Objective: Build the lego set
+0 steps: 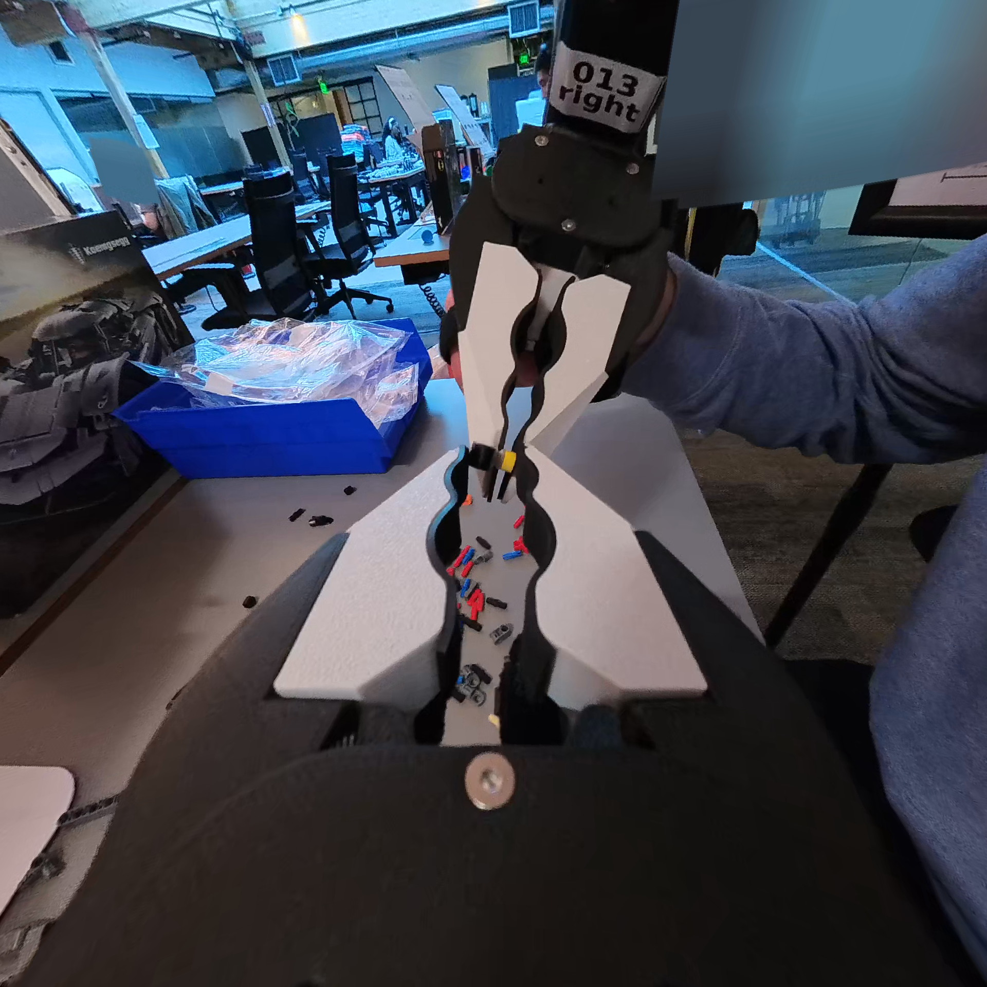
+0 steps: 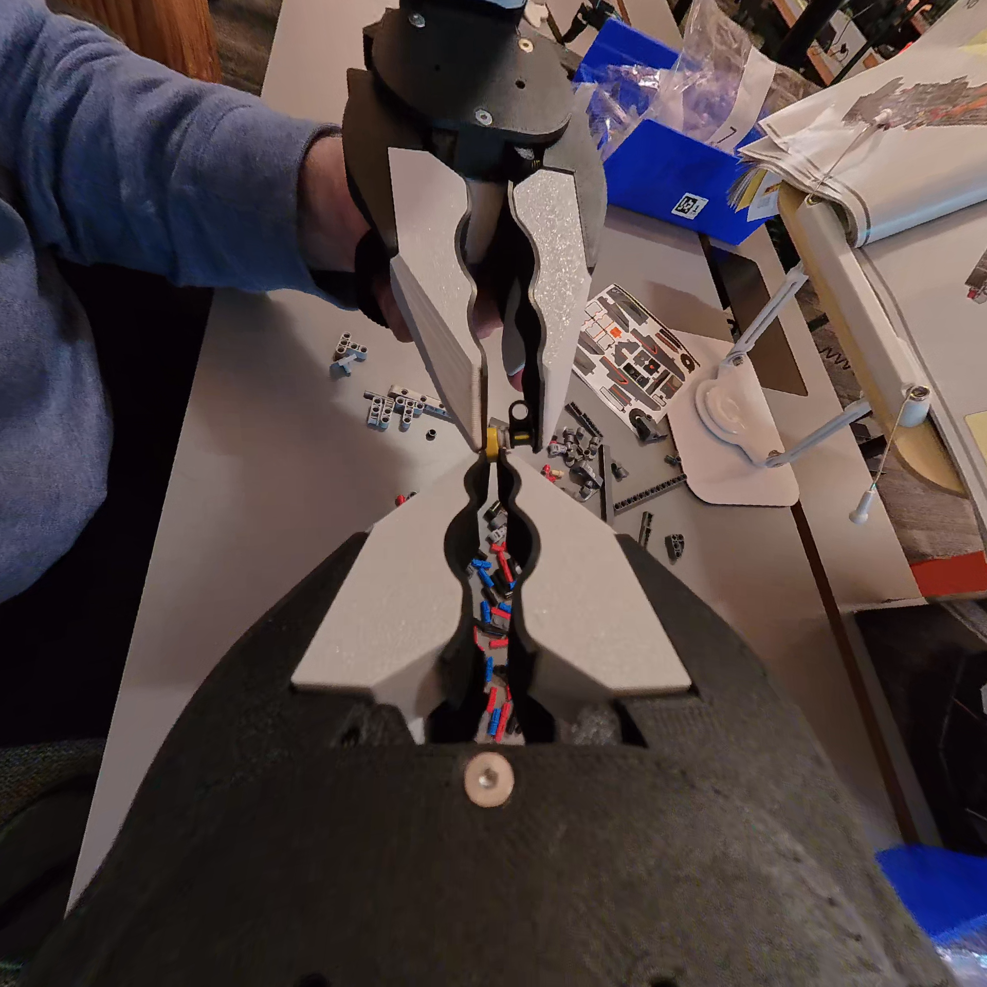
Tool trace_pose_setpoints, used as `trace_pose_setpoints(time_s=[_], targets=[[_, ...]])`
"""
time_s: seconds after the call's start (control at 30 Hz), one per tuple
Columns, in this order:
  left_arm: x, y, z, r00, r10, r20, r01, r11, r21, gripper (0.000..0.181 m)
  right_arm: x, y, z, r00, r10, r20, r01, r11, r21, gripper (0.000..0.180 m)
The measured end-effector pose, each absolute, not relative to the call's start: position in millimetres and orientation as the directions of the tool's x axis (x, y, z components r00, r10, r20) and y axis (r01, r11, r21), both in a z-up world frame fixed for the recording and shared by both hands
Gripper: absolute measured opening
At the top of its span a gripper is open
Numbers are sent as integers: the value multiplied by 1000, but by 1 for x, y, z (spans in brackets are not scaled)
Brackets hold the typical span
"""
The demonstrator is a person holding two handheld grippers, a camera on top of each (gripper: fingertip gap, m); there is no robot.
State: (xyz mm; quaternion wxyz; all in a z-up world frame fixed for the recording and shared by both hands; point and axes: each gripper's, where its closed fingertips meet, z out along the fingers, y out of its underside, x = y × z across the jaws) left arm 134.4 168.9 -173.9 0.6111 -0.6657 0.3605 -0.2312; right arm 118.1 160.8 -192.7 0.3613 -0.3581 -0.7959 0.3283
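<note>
A small black-and-yellow lego piece (image 1: 494,458) is held in the air between both grippers, above the grey table (image 1: 240,561). My left gripper (image 1: 494,462) grips it lengthwise, with its white fingers closed on the black end and the yellow end. My right gripper (image 1: 498,488) comes down from above, its thin tips pinched on the piece. In the right wrist view my right gripper (image 2: 494,462) is shut on the yellow end (image 2: 492,439), and the left gripper (image 2: 508,440) reaches in from the top. A black ring part (image 2: 518,419) sticks up from the piece.
Loose red, blue and black pins (image 2: 496,587) lie on the table under the grippers. Grey beam assemblies (image 2: 400,408) lie to the left, with a pile of grey parts (image 2: 577,448), a sticker sheet (image 2: 630,347) and an instruction booklet on a stand (image 2: 881,160) to the right. A blue bin of plastic bags (image 1: 267,432) stands behind.
</note>
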Motion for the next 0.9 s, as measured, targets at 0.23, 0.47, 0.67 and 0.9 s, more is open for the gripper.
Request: trace_pose_setpoints(time_s=[0.23, 0.47, 0.67, 0.9], targets=[[133, 171, -177, 637, -759, -132, -206, -3, -979, 15, 117, 163, -195, -468, 821, 328, 353, 513, -782, 0], [125, 175, -176, 667, -733, -132, -198, -3, -980, 15, 116, 169, -198, -436, 837, 330, 388, 506, -771, 5], [104, 175, -175, 716, -684, -139, -199, -9, -980, 15, 131, 199, -199, -338, 872, 353, 456, 480, -749, 9], [76, 181, -196, 781, -609, -138, -228, -73, -971, 15, 149, 217, -265, -291, 915, 278, 629, 402, -665, 15]])
